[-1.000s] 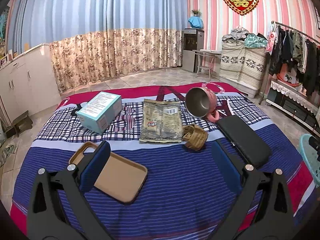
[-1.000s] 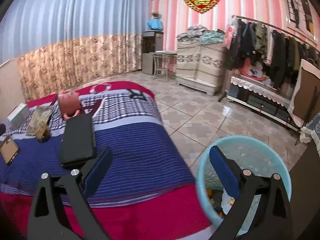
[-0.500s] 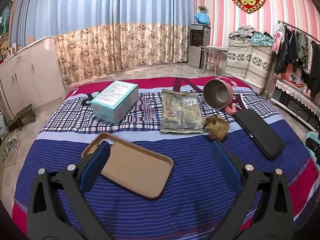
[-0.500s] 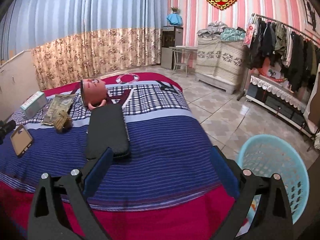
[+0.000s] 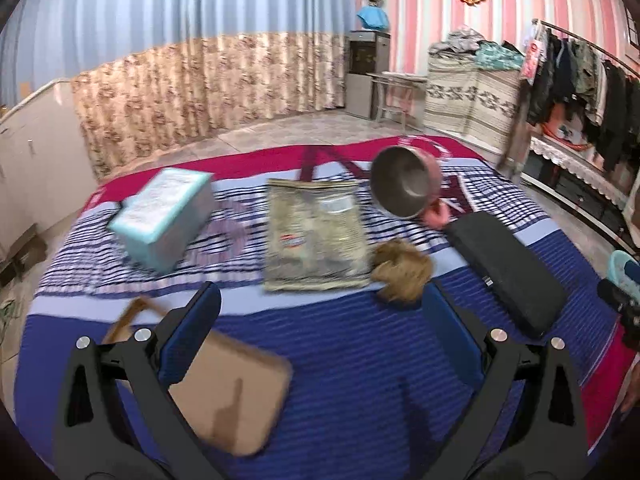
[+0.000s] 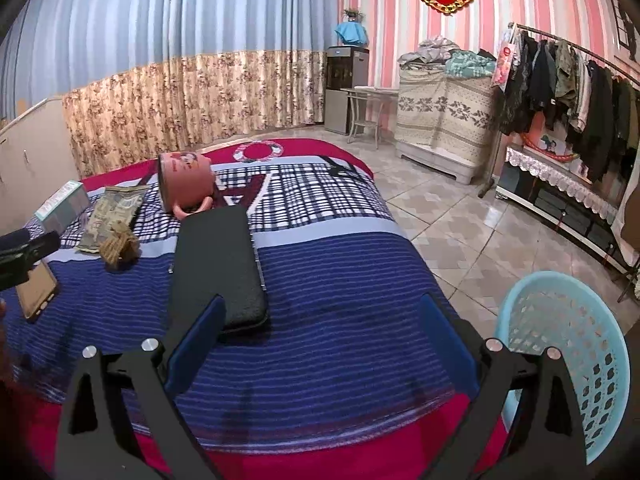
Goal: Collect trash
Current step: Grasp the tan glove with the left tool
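Observation:
On the striped bed lie a flat snack wrapper (image 5: pixel 316 236), a crumpled brown wad (image 5: pixel 402 270) to its right, and a teal box (image 5: pixel 168 216) to its left. My left gripper (image 5: pixel 320 316) hovers open above the blue stripes just short of the wrapper and wad, holding nothing. The right wrist view has the same wrapper (image 6: pixel 114 212), wad (image 6: pixel 118 246) and box (image 6: pixel 62 206) far left. My right gripper (image 6: pixel 322 338) is open and empty over the bed's near right corner. A light blue mesh basket (image 6: pixel 568 356) stands on the floor to its right.
A pink mug (image 5: pixel 406 188) lies on its side behind the wad. A black case (image 5: pixel 506 272) and a tan phone case (image 5: pixel 224 388) also rest on the bed (image 6: pixel 340 280). Tiled floor, a clothes rack (image 6: pixel 568 76) and cabinets surround the bed.
The left gripper has tilted and pushed toward the wrapper and wad, blurring the view. The right gripper has swung left from the basket toward the bed. Both stayed open.

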Available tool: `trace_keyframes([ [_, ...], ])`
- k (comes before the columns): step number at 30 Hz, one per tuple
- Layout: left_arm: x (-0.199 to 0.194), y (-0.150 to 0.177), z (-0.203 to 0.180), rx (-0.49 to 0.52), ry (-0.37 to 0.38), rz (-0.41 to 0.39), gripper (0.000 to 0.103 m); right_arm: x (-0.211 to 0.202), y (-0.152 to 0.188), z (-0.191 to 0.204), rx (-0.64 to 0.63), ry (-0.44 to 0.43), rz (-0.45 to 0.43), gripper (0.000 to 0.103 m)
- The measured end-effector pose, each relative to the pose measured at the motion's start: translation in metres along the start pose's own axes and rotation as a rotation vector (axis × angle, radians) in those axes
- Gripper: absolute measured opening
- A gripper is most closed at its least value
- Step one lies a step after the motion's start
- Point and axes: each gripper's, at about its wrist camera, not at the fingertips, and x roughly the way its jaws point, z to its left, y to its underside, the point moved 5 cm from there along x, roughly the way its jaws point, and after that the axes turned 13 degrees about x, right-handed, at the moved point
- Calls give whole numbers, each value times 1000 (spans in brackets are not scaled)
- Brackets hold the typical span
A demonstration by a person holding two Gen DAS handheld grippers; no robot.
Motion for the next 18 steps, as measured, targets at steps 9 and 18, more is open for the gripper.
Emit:
trace_keyframes([
  [9, 58, -12, -52, 79, 70, 112, 79, 8, -2, -13, 40, 28, 12, 95],
  [18, 30, -4, -24, 16, 93, 76, 45, 7, 1, 13, -7, -8, 24, 95],
])
